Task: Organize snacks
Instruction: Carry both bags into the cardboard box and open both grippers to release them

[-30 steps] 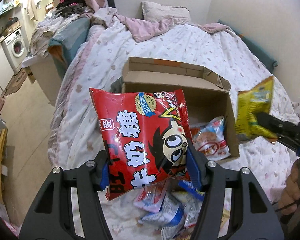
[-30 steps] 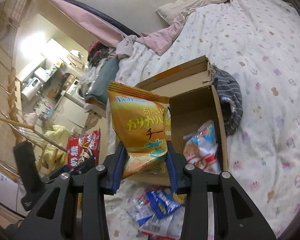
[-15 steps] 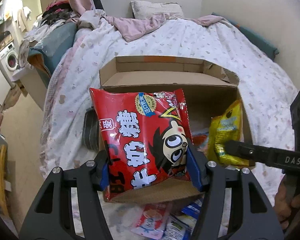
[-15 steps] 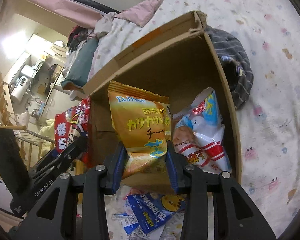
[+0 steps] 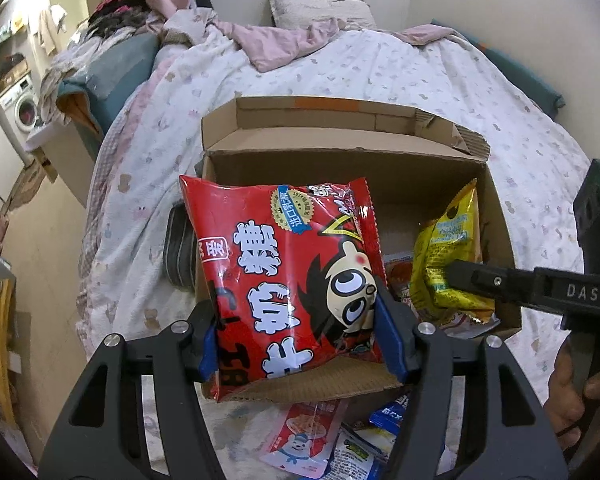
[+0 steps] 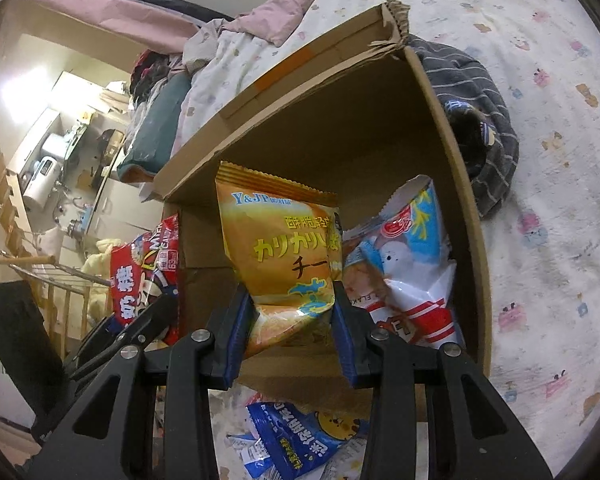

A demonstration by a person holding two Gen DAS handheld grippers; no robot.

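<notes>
My left gripper (image 5: 300,340) is shut on a red candy bag (image 5: 288,280) and holds it over the near-left part of an open cardboard box (image 5: 340,168) on the bed. My right gripper (image 6: 292,332) is shut on an orange-yellow snack bag (image 6: 284,256), held inside the box (image 6: 340,128); that bag shows in the left wrist view (image 5: 448,264) with the right gripper's arm (image 5: 540,292). A white, blue and red snack bag (image 6: 404,272) stands in the box at the right. The red bag (image 6: 148,276) shows at the left of the right wrist view.
Several loose snack packets (image 5: 324,440) lie on the bed in front of the box, also in the right wrist view (image 6: 300,440). A dark striped garment (image 6: 480,120) lies beside the box. A floral bedsheet (image 5: 380,68), a pillow (image 5: 316,8) and piled bedding lie beyond.
Both grippers moved forward over the box. The orange-yellow bag went from beside the box down into it; the red bag came over the box's near-left edge.
</notes>
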